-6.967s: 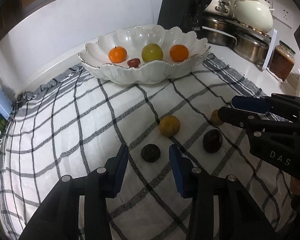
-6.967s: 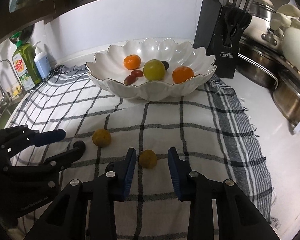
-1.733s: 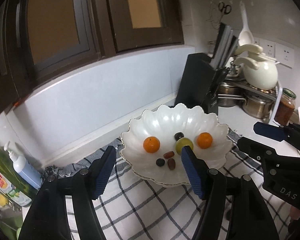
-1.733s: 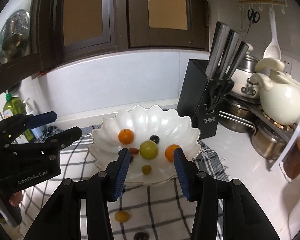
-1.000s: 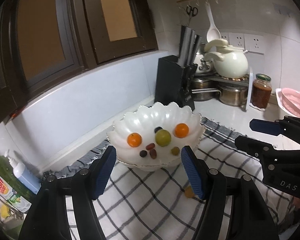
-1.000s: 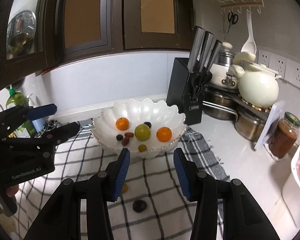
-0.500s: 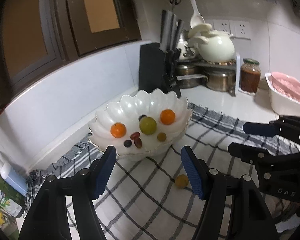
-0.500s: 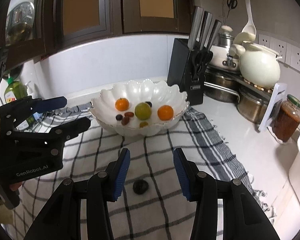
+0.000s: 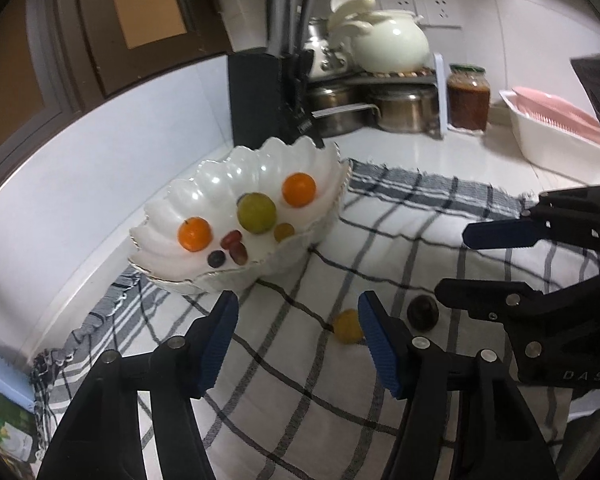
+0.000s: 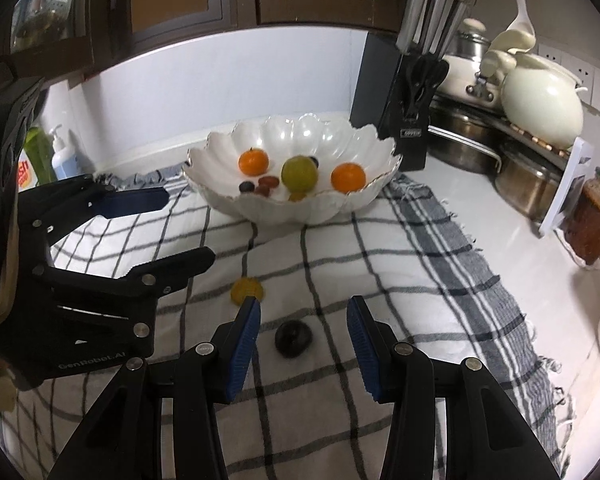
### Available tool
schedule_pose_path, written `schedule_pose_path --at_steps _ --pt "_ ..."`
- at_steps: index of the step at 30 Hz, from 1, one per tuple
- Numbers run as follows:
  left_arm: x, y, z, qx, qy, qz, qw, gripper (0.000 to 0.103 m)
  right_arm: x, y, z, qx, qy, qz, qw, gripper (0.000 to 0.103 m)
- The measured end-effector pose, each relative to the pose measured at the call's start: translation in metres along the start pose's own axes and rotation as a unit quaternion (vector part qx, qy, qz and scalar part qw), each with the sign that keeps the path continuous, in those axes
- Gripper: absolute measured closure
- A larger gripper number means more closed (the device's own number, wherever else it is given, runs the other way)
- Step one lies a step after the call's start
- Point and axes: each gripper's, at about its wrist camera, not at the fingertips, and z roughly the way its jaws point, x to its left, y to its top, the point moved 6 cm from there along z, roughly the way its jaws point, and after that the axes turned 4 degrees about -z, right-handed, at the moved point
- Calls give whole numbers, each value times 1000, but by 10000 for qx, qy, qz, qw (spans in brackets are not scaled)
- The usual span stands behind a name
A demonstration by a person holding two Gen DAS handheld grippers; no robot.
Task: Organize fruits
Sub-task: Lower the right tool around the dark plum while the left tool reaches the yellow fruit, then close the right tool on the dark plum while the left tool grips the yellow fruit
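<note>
- 2 fruits are lying loose on the white cloth with grey and black checks, well short of the scalloped white ceramic bowl: a small round yellow fruit and a dark, wrinkled, almost black fruit, near each other but apart.
- The bowl is already holding 2 orange mandarins, a green round fruit and several small dark and red pieces.
- The right gripper is hanging above the cloth with its blue-padded fingers spread and nothing between them; the dark fruit is showing in the gap, slightly left of centre, still below and ahead of the tips.
- The left gripper is closing its fingers partway, yet they are pinching nothing; the yellow fruit is sitting just outside its right-hand finger, not in the gap.
- Judged step: each gripper is lining up on 1 loose fruit for a pick.
- To do it well, the left gripper should be shifting toward the yellow fruit and holding its fingers wider until the fruit is centred.
- The right gripper should be lowering until the pads are flanking the dark fruit's widest part, then squeezing gently, since soft skin may bruise and round fruit may roll on the cloth.
- The 2 grippers are working close together, so keeping their bodies apart matters.
</note>
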Motion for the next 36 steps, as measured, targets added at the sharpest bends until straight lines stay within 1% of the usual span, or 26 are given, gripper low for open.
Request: schedule_pose_path --at_steps 9,13,16,19,27,33,35,36 --pt "-9 -13 17 84 -300 259 9992 45 4 -12 19 255 87 -42 9996 57" --pt "-16 -17 27 170 -417 403 9982 51 5 -17 27 357 126 -53 9993 58" --pt "-20 -21 34 248 -523 463 9972 52 6 -21 32 427 172 -35 9989 58" --pt "-23 -24 40 298 -598 507 9965 53 7 -23 37 476 197 -66 9987 63" --pt "-27 -25 49 344 -689 525 9956 57 7 -26 47 595 248 -76 9979 67" --pt "-27 -25 54 454 -768 491 9948 62 6 -28 52 658 301 -73 9973 73" --pt "-27 -26 56 506 -769 493 9945 69 7 -28 52 651 314 -69 9974 74" --pt "-28 -26 57 535 -771 497 9943 71 7 -28 52 650 316 -73 9974 74"
